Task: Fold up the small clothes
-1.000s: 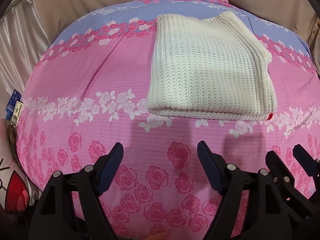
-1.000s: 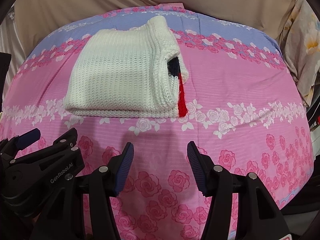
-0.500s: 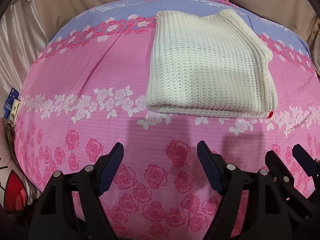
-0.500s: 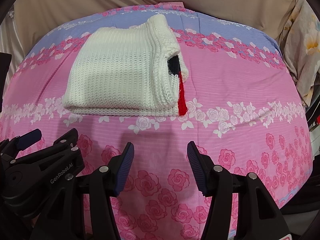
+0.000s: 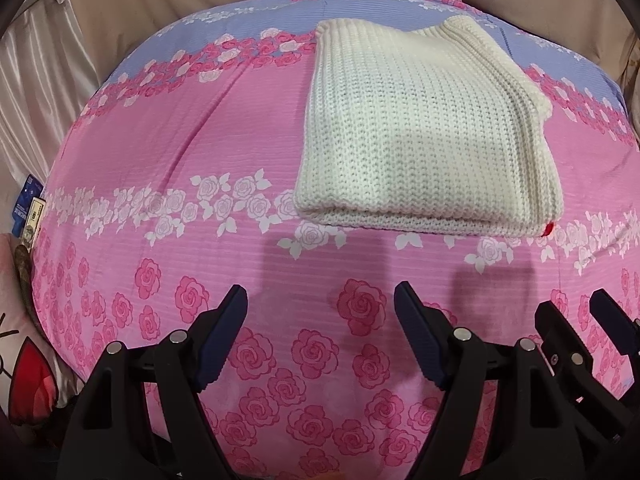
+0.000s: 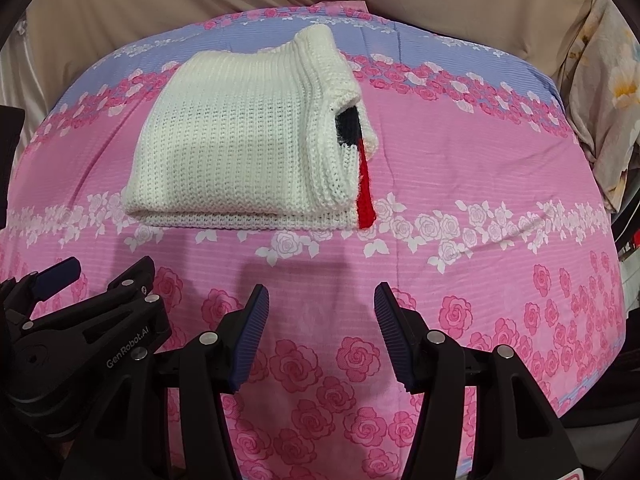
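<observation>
left gripper (image 5: 320, 308): jaws apart, nothing between the pads, just bedsheet under the gap; angled down at the bed
right gripper (image 6: 318, 306): jaws apart too, gap a bit narrower than the left's, holding nothing
gripper spacing: side by side, close; right gripper's fingers show at the lower right edge of the left wrist view, left gripper's body at the lower left of the right wrist view
white knit sweater (image 5: 428, 140): lies flat on the sheet ahead of both grippers, well apart from the fingertips, bare sheet between; no contact
sweater state: already a compact rectangle in several layers, doubled edge facing the grippers, ribbed band along its right side
sweater axis: roughly square; the folded near edge runs left to right across both views
red and dark trim (image 6: 365, 192): peeks out at the right open end, clear in the right wrist view; only a red speck at the near right corner in the left wrist view
direction from left gripper: ahead and off to the right
direction from right gripper: ahead and off to the left
nearer hand: cannot tell, sweater sits about between the two; left is nearer its left corner, right nearer the trim end
bedsheet (image 5: 168, 152): pink rose print with a lilac band at the far side, smooth
task read: fold looks finished, or one more half-fold left
</observation>
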Motion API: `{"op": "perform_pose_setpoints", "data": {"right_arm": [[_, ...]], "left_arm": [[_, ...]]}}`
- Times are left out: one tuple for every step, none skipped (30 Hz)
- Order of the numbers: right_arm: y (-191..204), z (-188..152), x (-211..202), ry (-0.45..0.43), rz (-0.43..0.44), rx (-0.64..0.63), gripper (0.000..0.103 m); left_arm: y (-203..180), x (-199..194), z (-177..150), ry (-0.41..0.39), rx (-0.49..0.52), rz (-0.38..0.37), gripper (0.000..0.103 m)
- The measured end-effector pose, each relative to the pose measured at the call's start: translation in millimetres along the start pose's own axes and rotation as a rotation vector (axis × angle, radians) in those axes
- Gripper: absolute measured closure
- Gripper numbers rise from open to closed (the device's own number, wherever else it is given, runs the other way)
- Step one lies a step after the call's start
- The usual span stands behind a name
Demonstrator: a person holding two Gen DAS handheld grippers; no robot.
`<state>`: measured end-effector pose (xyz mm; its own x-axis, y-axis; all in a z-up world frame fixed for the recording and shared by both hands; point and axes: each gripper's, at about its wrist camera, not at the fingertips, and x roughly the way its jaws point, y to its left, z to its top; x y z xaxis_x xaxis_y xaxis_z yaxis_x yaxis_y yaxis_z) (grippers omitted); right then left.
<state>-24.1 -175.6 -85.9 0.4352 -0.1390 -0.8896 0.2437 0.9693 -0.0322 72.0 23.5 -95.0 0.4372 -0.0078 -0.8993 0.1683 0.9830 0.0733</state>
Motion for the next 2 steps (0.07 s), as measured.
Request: {"op": "perform_pose_setpoints", "data": {"right_arm": [[0.2,-0.2,-0.2,-0.002,-0.001,-0.001,0.049],[0.4,0.0,-0.2,-0.003,-0.002,-0.002,0.049]], "left_arm": [[0.4,0.2,0.1,0.0,0.002,0.001,0.03],[0.6,0.0,0.0,-0.001,0.004,0.003,0.03]]}}
